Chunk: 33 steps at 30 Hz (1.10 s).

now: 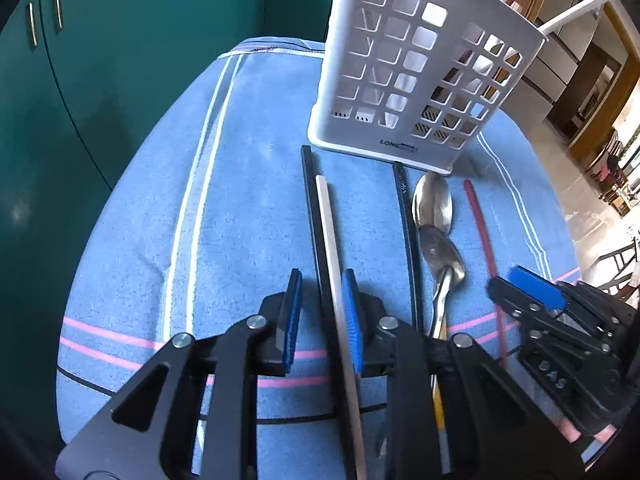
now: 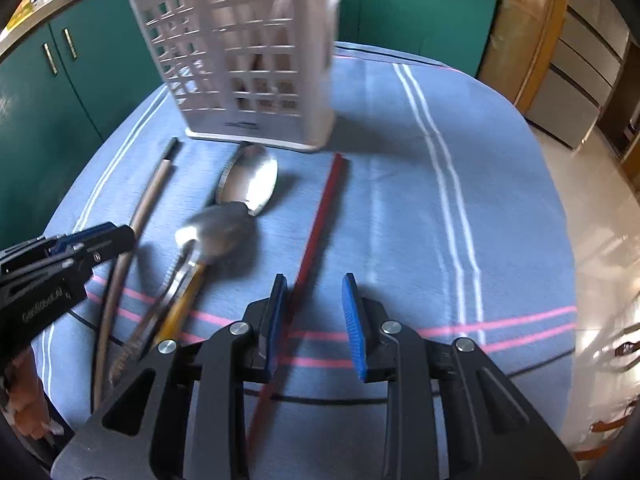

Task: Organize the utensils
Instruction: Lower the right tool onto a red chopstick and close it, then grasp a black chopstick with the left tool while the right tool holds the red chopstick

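A white slotted utensil holder (image 1: 416, 76) stands upright at the far side of a blue cloth (image 1: 248, 208); it also shows in the right wrist view (image 2: 248, 60). In front of it lie a black chopstick (image 1: 314, 208) with a pale chopstick (image 1: 330, 232) beside it, a second black chopstick (image 1: 408, 232), two steel spoons (image 1: 434, 208) (image 1: 446, 260) and a red chopstick (image 2: 320, 220). My left gripper (image 1: 322, 312) is open, jaws astride the pale and black chopsticks. My right gripper (image 2: 314, 312) is open, with the red chopstick beside its left finger (image 2: 276, 316).
The cloth (image 2: 400, 208) covers a round table with pink, white and black stripes. Green cabinets (image 1: 100, 100) stand behind the table on the left. A tiled floor (image 2: 592, 208) and wooden furniture lie to the right. The other gripper shows at each view's edge (image 1: 552, 320) (image 2: 52, 264).
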{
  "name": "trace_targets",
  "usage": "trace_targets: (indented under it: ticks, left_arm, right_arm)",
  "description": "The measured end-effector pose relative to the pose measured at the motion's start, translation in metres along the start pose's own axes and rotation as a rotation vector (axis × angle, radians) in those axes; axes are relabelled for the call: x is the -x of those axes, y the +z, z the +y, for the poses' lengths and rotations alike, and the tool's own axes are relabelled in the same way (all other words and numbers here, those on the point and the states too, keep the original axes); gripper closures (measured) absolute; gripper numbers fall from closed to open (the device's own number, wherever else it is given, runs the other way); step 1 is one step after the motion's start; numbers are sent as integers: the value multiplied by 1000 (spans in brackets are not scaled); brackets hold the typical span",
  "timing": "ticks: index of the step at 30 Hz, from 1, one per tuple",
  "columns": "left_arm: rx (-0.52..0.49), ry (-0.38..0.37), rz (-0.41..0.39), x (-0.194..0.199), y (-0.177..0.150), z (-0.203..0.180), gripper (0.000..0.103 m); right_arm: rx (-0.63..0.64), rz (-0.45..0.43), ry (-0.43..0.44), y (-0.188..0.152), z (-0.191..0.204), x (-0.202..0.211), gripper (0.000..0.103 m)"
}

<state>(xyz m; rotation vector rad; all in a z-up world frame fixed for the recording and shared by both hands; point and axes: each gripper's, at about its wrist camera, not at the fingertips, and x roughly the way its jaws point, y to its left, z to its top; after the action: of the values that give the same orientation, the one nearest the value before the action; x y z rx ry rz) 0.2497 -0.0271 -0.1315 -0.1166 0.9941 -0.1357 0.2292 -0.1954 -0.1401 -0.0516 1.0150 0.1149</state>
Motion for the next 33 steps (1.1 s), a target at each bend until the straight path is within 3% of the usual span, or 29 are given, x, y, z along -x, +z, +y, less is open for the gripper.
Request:
trace_targets:
  ticks: [4,9,10,12,13,22,33]
  left_arm:
    - [-4,34,-3,4,-3,2,84]
    - [6,18,8,6,-3,5,91]
    - [13,6,12,7,-4,6,92]
    - [24,-27,15,10,-5,6,92]
    - [24,-31,8,12,-7,6,92]
    - [20,-96,-29,37,-12,-5,92]
    - [58,-38,-10,27,-8,12,91]
  right_arm:
    - [-29,-1,-22,-6,-12,4,75]
    - [-37,-9,-24,-9,-26,6,75]
    - [-35,-12,-17,-9,-25,6,77]
    - [-43,-13,14,-13,-25,10,96]
    - [-48,-11,24,-14,-25,10,97]
    - [-101,0,49,-28,-45,23,97]
    - [-128,8,25,-25,-57,21,96]
